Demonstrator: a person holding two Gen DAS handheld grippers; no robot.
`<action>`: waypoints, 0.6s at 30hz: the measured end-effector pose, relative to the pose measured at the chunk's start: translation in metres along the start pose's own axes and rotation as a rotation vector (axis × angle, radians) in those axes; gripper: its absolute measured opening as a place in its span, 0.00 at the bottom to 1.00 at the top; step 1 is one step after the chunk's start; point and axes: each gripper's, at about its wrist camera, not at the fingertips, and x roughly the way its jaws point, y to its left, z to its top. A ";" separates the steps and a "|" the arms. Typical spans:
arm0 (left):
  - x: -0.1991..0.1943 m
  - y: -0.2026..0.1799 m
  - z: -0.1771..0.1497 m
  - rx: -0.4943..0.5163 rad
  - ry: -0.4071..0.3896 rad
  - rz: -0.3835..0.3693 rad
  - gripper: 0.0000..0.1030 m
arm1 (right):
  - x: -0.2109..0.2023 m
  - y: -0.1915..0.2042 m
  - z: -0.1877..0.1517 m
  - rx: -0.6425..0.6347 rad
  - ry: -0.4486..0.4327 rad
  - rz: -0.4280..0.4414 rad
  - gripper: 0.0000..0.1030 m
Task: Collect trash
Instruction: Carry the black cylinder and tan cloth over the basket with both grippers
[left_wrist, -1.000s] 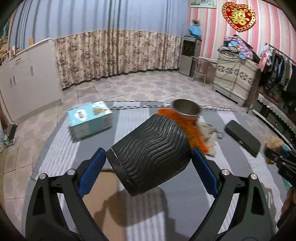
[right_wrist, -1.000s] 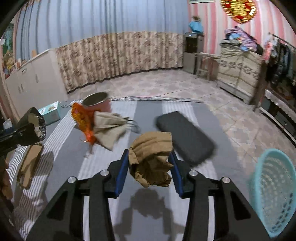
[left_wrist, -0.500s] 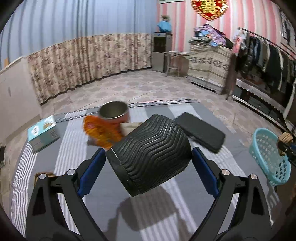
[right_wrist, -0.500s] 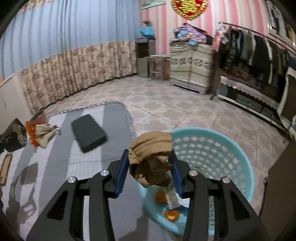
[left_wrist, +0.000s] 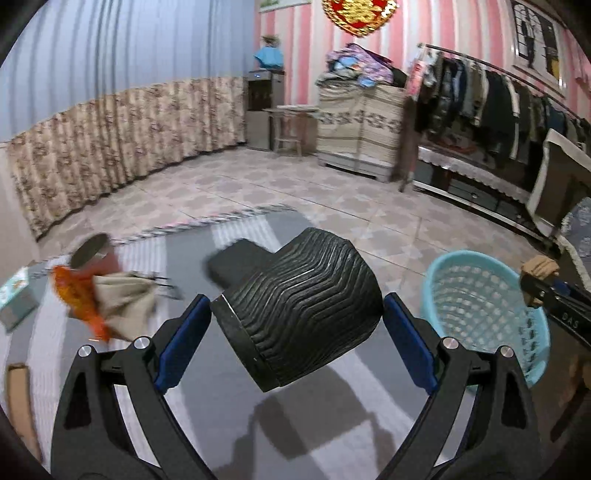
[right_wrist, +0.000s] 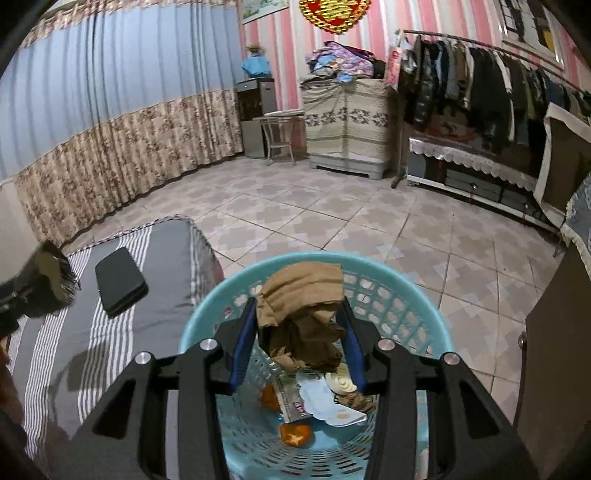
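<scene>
Brown crumpled paper wad (right_wrist: 301, 314) | clamped in right tool (right_wrist: 300, 341) | above turquoise basket (right_wrist: 402, 280)

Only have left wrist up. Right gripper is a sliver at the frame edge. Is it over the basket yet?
Observer: Yes. In the right wrist view the right gripper hangs above the turquoise basket, fingers clamped on a crumpled brown paper wad.
Operator: Anything in the basket already?
Observer: Yes, orange peel and some white scraps on the bottom.
Operator: Left load visible from there?
Observer: Only at the left edge, blurred: the open mouth of the black ribbed cup.
</scene>
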 end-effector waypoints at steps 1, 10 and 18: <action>0.006 -0.013 -0.001 0.002 0.010 -0.022 0.88 | -0.001 -0.003 0.001 0.003 -0.005 0.001 0.42; 0.028 -0.096 -0.008 0.107 0.026 -0.126 0.88 | 0.001 -0.037 0.003 0.066 -0.002 -0.029 0.42; 0.044 -0.142 -0.016 0.167 0.035 -0.173 0.88 | 0.008 -0.051 -0.002 0.116 0.022 -0.038 0.42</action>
